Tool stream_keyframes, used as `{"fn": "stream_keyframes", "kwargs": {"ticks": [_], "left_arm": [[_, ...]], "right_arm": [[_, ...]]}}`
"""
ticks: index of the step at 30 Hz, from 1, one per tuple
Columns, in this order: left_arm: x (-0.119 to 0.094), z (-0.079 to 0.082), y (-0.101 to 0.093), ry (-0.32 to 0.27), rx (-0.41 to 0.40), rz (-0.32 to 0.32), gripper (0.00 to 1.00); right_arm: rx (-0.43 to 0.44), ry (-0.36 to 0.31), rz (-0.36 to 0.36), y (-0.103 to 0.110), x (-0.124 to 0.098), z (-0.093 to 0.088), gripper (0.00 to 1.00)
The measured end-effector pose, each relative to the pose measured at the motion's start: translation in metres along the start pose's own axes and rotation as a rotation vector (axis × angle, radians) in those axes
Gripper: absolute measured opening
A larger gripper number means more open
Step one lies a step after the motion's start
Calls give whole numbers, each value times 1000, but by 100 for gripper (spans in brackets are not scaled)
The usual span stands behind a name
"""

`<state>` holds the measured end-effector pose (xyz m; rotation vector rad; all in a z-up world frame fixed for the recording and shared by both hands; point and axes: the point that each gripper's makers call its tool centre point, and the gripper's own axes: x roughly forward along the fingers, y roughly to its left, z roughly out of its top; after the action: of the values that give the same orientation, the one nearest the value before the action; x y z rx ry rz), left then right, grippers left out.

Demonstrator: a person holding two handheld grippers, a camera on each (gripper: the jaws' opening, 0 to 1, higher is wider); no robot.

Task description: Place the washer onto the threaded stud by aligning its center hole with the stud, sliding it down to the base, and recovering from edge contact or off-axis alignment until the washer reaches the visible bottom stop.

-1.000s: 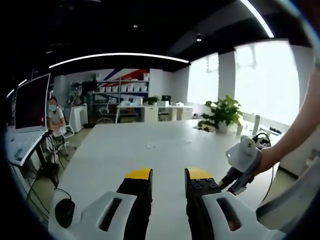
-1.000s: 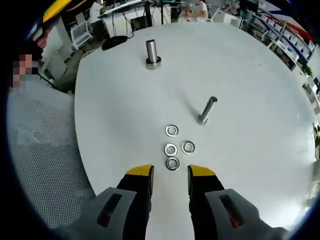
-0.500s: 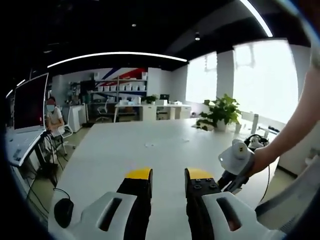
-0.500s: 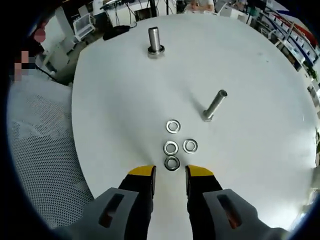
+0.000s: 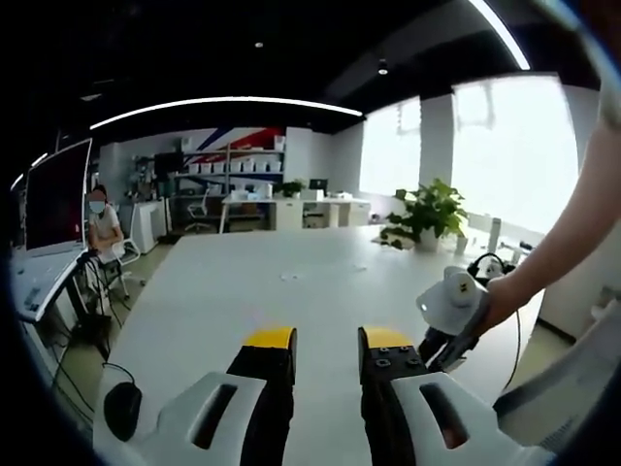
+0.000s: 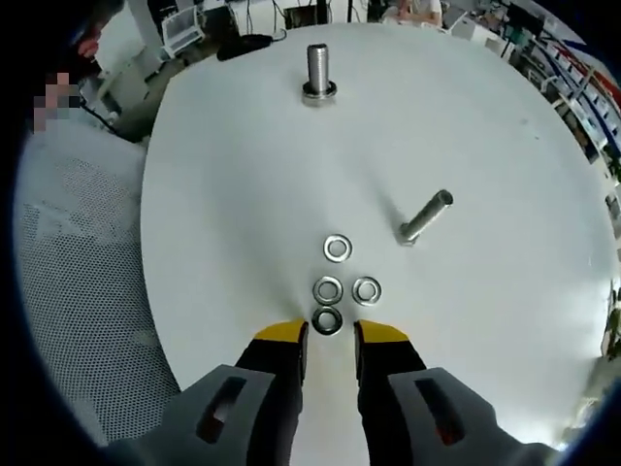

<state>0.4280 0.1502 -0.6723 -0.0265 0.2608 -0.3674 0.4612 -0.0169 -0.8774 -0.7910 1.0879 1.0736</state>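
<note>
Steel washer (image 6: 327, 320) sits at 12 o'clock, just off the right hand-held gripper (image 6: 328, 333), jaws narrowly parted, empty.

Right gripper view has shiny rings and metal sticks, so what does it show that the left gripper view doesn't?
Right gripper view: four washers lying flat, two upright studs, and the right tool, open around the nearest washer. Left gripper view: the open left tool, a potted plant, shelves and a seated person. Shared: the white table.
</note>
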Motion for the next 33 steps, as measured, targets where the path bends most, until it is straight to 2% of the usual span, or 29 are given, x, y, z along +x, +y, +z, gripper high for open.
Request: {"fn": "stream_keyframes", "kwargs": {"ticks": [8,16,24,33], "left_arm": [[0,0,-1,3,-1,-3,23],[1,-2,0,10,-6,-5,23],[2,-5,-1,20,-3,-9,23],[2,-7,0,31,-9,-10,23]], "right_arm": [[-100,6,27,4,0,4,19],[-160,27,43,7,1,4,15],[-155,49,61,6,1,3,14],[-141,26,70,6,1,4,13]]}}
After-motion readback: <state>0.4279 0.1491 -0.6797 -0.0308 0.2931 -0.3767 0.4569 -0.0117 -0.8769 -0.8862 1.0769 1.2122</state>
